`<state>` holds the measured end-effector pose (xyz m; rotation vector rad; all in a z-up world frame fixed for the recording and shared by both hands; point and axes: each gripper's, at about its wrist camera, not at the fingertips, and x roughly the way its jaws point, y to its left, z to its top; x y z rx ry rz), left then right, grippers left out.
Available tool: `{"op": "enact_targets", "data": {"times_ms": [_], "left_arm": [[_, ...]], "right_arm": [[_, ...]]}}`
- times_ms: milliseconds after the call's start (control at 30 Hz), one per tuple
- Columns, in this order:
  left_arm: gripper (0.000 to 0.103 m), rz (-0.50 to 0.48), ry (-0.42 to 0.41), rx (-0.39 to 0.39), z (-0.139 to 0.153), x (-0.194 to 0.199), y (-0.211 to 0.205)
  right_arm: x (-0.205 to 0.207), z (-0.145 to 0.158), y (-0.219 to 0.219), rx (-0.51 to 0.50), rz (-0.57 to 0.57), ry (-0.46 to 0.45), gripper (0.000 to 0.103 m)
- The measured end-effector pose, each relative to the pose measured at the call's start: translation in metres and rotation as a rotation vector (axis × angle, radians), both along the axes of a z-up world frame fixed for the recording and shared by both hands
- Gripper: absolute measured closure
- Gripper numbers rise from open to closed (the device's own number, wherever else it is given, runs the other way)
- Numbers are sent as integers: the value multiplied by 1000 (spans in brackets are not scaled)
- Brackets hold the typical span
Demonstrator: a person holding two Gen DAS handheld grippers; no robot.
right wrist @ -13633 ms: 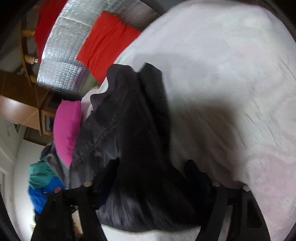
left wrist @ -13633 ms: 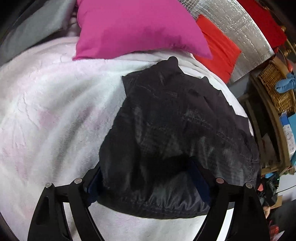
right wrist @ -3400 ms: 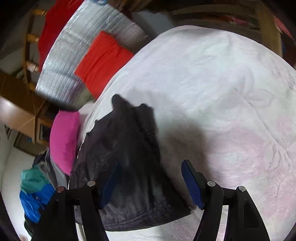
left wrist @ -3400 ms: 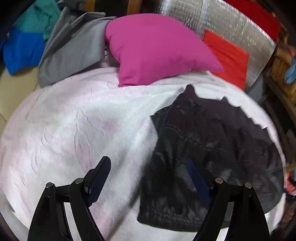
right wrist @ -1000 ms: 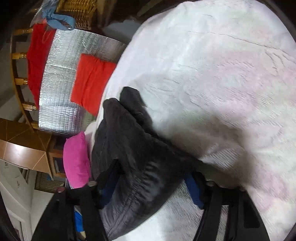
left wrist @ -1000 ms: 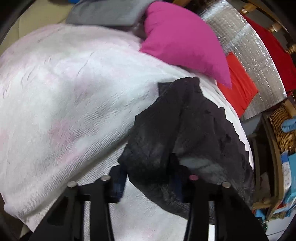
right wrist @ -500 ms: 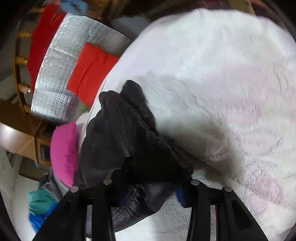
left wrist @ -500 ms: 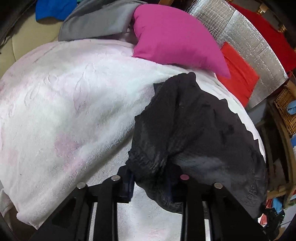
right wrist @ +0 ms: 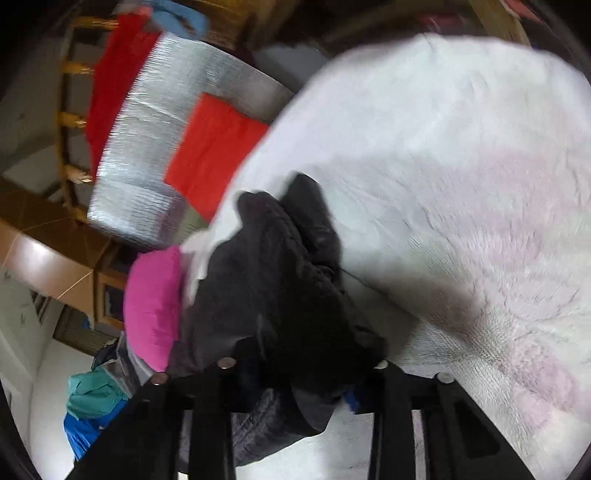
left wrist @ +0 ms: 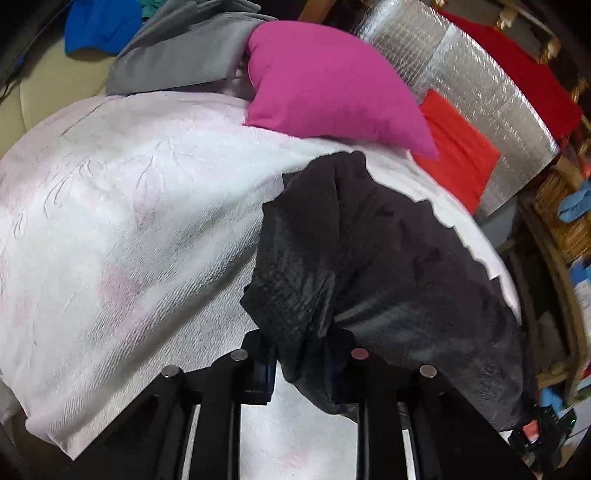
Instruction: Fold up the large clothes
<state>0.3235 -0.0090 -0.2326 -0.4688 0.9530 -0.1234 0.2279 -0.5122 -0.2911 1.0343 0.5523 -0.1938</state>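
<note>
A black jacket [left wrist: 369,266] lies bunched on the white and pink blanket [left wrist: 129,221], toward its right side. My left gripper [left wrist: 306,354] is shut on the jacket's near edge, and the fabric bulges out between the jaws. In the right wrist view the same black jacket [right wrist: 280,280] is gathered in a thick wad. My right gripper [right wrist: 303,373] is shut on that wad. Both hold the near edge raised off the blanket [right wrist: 461,184].
A magenta pillow [left wrist: 332,85] rests at the blanket's far edge, with grey clothes [left wrist: 184,59] and a blue garment [left wrist: 103,26] behind it. A silver foil panel [left wrist: 480,96] with red cloth [left wrist: 458,147] stands at the back right. A wicker basket [left wrist: 561,221] sits to the right.
Both grippers were open around the jacket's edge, then closed on it. Over the last second they have lifted and bunched the near edge, and the jaws have drawn tighter.
</note>
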Motion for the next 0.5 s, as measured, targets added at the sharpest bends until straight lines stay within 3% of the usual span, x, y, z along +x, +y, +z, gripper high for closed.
{"op": "enact_targets", "data": {"times_ms": [100, 233, 300, 333, 400, 500], "left_arm": [[82, -3, 18, -35, -2, -7, 6], [77, -26, 62, 23, -12, -10, 3], [55, -29, 98, 61, -18, -5, 2], [50, -18, 103, 65, -17, -5, 5], [46, 19, 112, 40, -13, -4, 17], [39, 63, 101, -11, -5, -6, 39]], "right_arm": [[-13, 7, 8, -39, 1, 18, 71], [-19, -13, 4, 37, 6, 117, 68], [-17, -23, -2, 84, -5, 158, 45], [-21, -25, -7, 122, -21, 160, 40], [-31, -24, -15, 180, -33, 136, 39], [-51, -17, -24, 182, -68, 134, 38]]}}
